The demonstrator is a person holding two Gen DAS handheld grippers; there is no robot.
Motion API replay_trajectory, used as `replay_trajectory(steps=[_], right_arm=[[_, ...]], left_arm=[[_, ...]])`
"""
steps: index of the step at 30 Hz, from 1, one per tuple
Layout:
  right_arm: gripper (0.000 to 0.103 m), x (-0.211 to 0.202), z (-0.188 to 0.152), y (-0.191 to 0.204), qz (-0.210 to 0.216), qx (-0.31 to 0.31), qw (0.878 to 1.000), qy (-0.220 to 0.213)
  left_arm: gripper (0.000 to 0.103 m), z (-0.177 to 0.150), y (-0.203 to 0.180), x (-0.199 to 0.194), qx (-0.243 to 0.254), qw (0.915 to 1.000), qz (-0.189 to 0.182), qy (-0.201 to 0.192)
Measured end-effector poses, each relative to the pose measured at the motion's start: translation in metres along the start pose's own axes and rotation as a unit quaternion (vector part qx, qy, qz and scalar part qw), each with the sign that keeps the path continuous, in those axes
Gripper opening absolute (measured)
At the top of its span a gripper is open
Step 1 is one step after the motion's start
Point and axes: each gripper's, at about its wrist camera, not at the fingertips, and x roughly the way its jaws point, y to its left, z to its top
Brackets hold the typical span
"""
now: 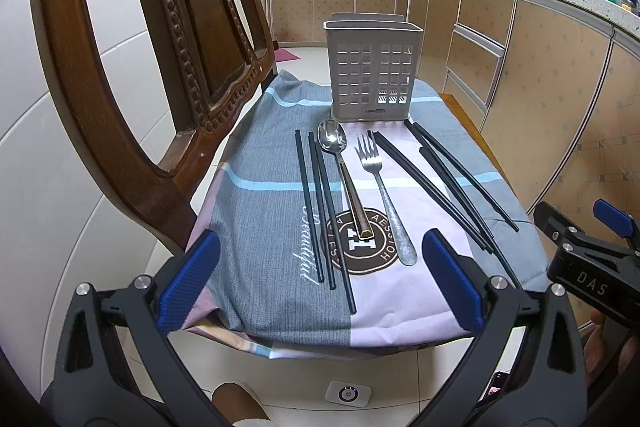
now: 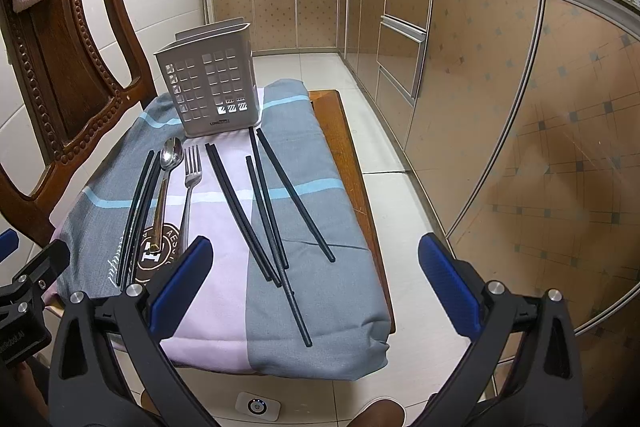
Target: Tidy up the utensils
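Lying flat on the cloth ahead of both tongs, the utensils are waiting in a rough row: a steel spoon (image 1: 340, 163) and a steel fork (image 1: 380, 187) side by side, straight ahead of the left gripper (image 1: 320, 279), with a group of black chopsticks (image 1: 316, 203) just to their left and a looser, fanned group of black chopsticks (image 2: 264, 211) ahead of the right gripper (image 2: 316, 287). Spoon and fork are reading as stiff, fairly light and smooth, likely slippery between pads; their thin handles are hugging the cloth, so a pinch across the handle near its middle is looking safer than one at the bowl or tines. The chopsticks are appearing rigid, very light and apt to roll or pivot; several are crossing or touching, so taking one near mid-length, where it is lying apart from its neighbours, is looking best. Beyond the utensils, farther from both tongs, a grey perforated caddy (image 1: 372, 71) is standing upright on the cloth, apparently empty and light enough to tip if knocked. The patterned cloth (image 1: 260, 147) is draping soft and padded over a wooden chair seat (image 2: 340, 147), so it may be giving under pressure. Both tongs are hanging spread wide, pinching nothing, near the front edge of the seat and not touching any utensil. A carved chair back (image 1: 140, 67) is rising to the left, kitchen cabinets (image 2: 460, 87) running along the right.
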Motion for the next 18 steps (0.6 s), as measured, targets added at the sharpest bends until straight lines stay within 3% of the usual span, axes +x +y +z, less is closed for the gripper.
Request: replay_trajectory(steps=[18], right_arm=[[0.101,0.0012,-0.0010,-0.0004,-0.002,0.001,1.000,0.000]], left_arm=[[0.099,-0.0017,0.0018,0.0010,0.003,1.0000,0.001,0.004]])
